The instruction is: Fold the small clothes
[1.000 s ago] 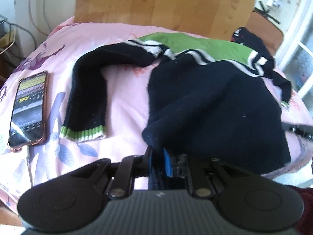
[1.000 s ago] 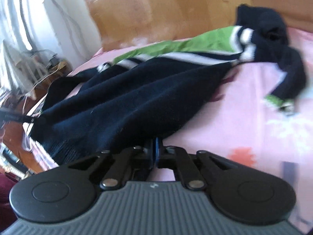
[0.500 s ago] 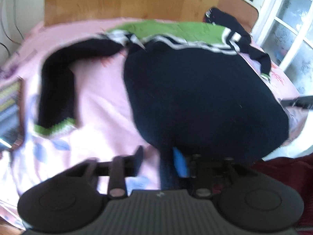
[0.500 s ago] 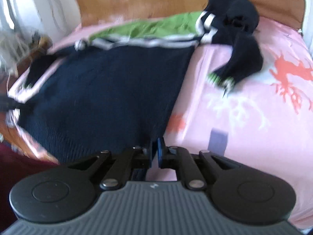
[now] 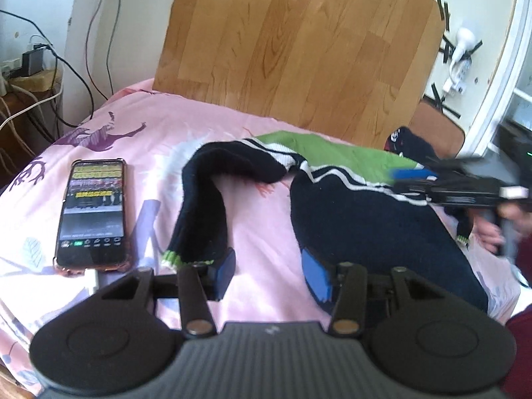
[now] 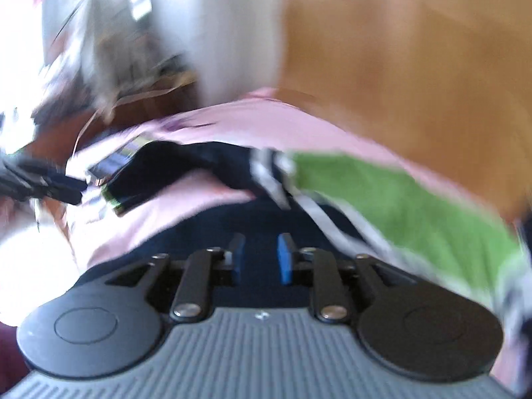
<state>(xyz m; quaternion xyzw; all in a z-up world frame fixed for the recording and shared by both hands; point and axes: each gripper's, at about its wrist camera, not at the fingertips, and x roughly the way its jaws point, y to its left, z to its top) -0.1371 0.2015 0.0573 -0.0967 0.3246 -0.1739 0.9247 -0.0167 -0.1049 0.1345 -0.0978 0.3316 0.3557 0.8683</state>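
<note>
Sweater (image 5: 372,222) spread flat on bed (image 5: 262,226), body at 3 o'clock, sleeve (image 5: 202,206) at 10 o'clock beside phone (image 5: 93,209). Left gripper (image 5: 269,274) wide, empty; right gripper (image 6: 257,259) parted, empty. No fold made yet; all folding left

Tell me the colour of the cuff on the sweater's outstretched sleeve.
Green and white stripes on the sleeve cuff, clearest in the left wrist view.

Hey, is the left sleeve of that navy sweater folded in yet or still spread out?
Spread out. The sleeve lies away from the sweater body with bare pink bedsheet between, its green-striped cuff near the phone.
</note>
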